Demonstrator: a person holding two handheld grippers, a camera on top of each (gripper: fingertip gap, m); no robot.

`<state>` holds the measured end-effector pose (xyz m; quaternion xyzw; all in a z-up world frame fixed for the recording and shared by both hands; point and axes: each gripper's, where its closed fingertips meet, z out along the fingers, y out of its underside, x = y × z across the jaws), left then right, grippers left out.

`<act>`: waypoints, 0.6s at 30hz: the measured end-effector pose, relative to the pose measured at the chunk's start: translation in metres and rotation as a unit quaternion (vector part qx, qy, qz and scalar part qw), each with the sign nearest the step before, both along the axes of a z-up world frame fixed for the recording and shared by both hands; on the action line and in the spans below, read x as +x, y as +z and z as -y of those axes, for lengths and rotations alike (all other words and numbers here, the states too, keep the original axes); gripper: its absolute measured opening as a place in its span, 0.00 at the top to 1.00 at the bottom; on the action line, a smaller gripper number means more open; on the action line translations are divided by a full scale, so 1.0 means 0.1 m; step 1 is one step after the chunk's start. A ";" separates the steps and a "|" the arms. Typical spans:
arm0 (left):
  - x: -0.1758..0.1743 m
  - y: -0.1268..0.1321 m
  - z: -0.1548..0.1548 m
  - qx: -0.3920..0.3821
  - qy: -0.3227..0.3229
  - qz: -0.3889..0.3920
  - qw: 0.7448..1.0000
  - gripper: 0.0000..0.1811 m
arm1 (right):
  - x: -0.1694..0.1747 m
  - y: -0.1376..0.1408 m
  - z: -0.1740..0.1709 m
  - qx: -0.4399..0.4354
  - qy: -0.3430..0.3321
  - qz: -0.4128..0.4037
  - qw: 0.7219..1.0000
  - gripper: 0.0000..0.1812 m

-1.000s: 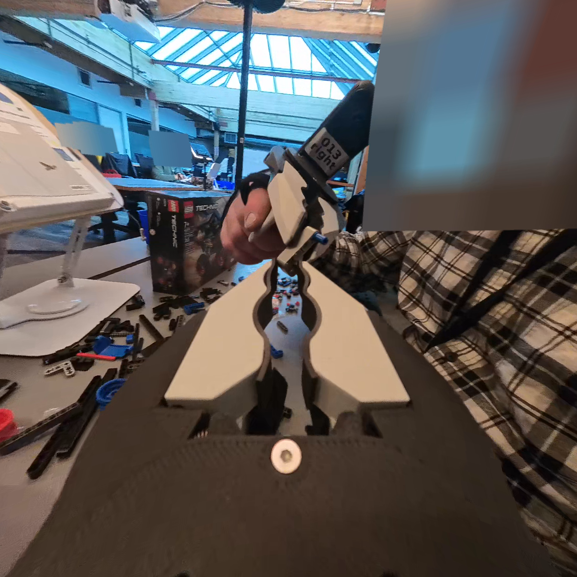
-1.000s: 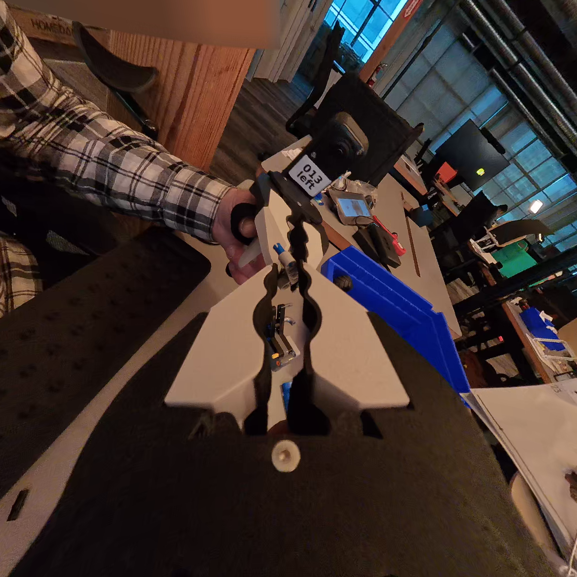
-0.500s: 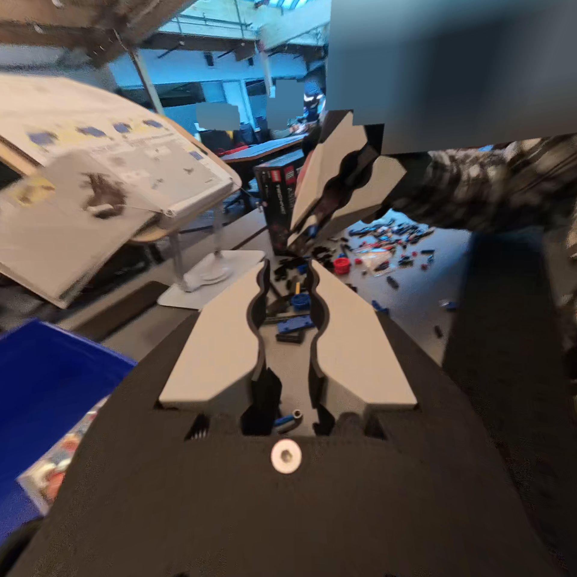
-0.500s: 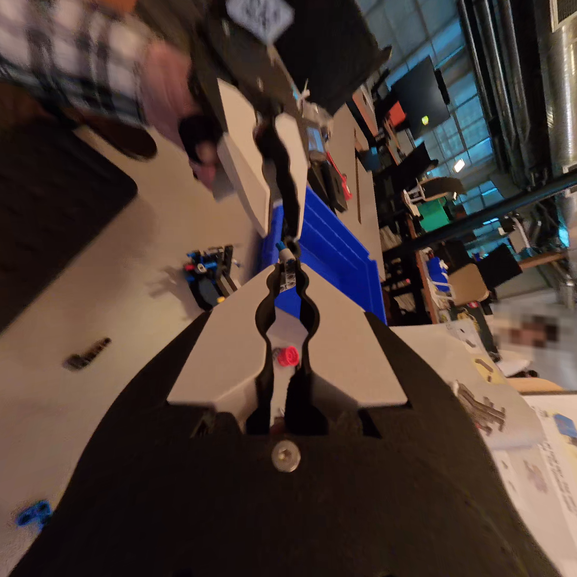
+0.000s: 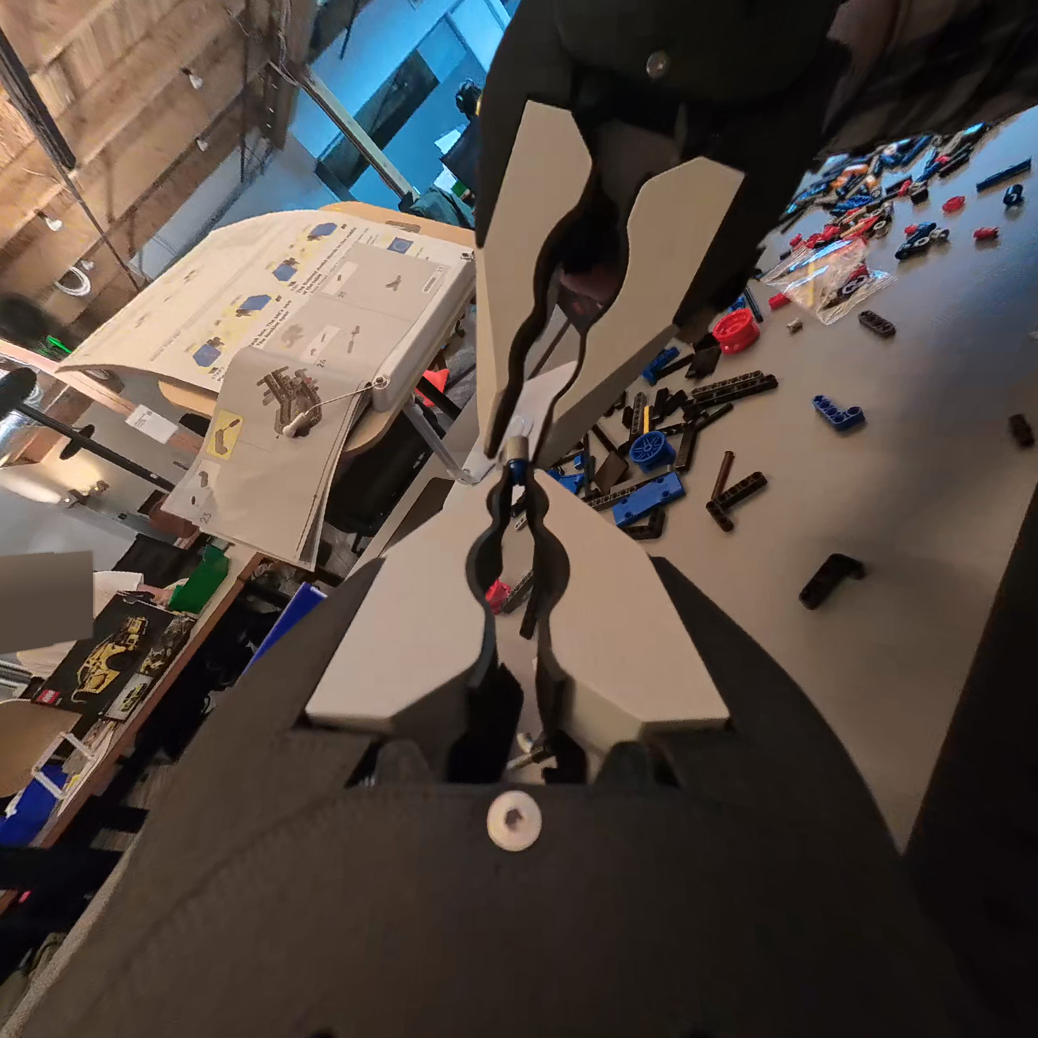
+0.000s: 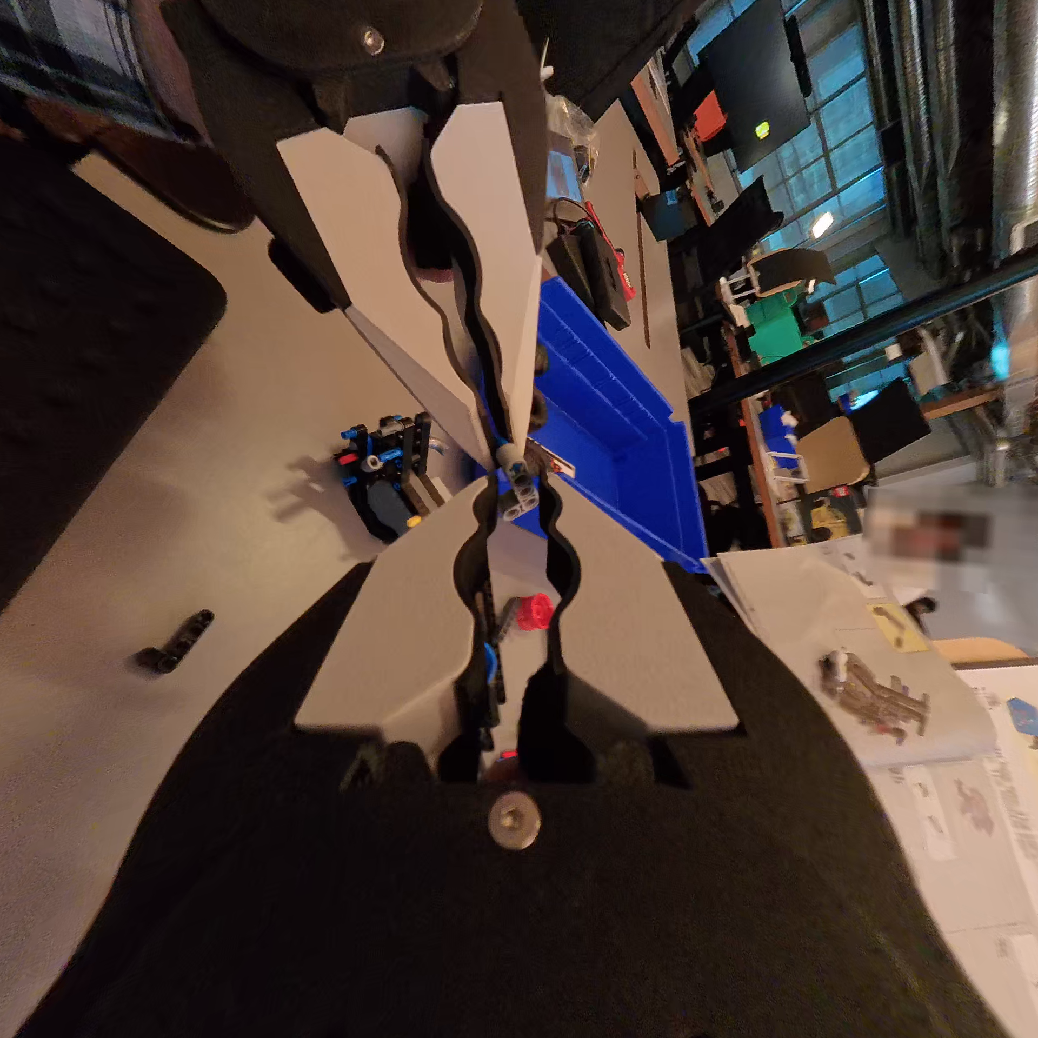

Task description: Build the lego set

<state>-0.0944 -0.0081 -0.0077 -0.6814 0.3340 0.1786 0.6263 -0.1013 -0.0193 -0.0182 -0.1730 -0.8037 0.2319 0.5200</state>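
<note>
Since a second ago: I have swung both grippers down from chest height to meet tip to tip above the table.
Left gripper (image 5: 515,482): nearly closed, pinching a small blue pin (image 5: 514,470).
Right gripper (image 6: 519,494): almost shut on a small grey connector (image 6: 518,487).
Joint: a grey sleeve (image 5: 515,449) on the pin sits at the right gripper's tips; I cannot tell if the pin is seated in the connector.
Half-built model: on the table (image 6: 236,505), the black and blue model (image 6: 387,477) lies beside the blue bin (image 6: 618,449).
Loose parts: beams (image 5: 730,387), a blue wheel (image 5: 651,450) and a red wheel (image 5: 734,331) spread out.
Instructions: booklet (image 5: 281,449) open on a stand.
Risk: pushing off-axis could twist the pin out of my thin hold; it would drop into the loose parts.
Risk: squeezing harder may shoot the connector sideways.
</note>
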 end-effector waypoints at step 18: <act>-0.03 -0.26 0.06 -0.041 -0.004 -0.037 0.998 0.93 | -0.02 -0.20 -0.04 -0.279 0.016 0.119 0.953 0.97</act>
